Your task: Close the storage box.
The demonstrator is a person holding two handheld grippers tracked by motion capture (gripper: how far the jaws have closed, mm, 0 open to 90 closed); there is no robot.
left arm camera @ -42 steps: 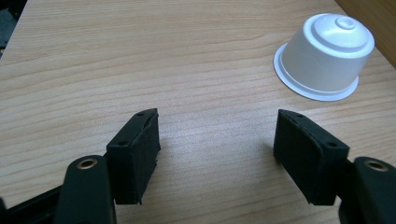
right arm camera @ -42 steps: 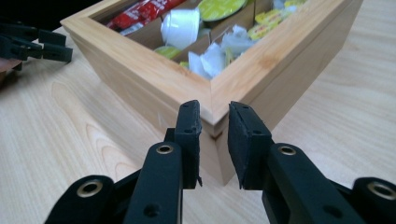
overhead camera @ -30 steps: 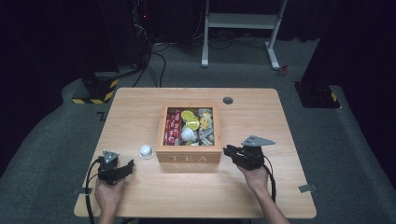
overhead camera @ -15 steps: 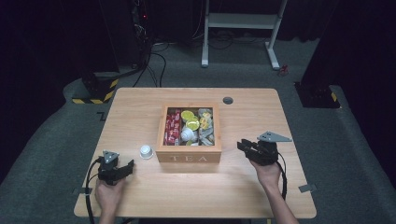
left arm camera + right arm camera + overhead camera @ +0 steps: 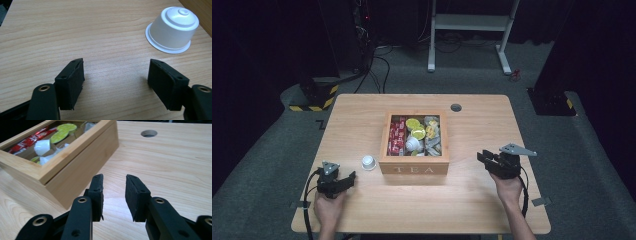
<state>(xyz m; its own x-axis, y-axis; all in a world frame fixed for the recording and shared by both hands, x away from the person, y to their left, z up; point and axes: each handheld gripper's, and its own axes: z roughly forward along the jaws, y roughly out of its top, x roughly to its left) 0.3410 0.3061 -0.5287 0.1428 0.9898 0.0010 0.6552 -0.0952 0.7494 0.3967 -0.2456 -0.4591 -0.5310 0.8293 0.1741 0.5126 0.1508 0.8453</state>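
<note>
Where capsule (image 5: 172, 30) sits, tea box (image 5: 414, 169) adjoins.

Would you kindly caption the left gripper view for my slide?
Open left tool, nothing between its jaws, resting short of an upside-down white capsule on the wooden table.

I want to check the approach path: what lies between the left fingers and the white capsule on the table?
Nothing: in the left gripper view, bare wood of the table lies between the open left gripper and the white capsule, which stands upside down.
</note>
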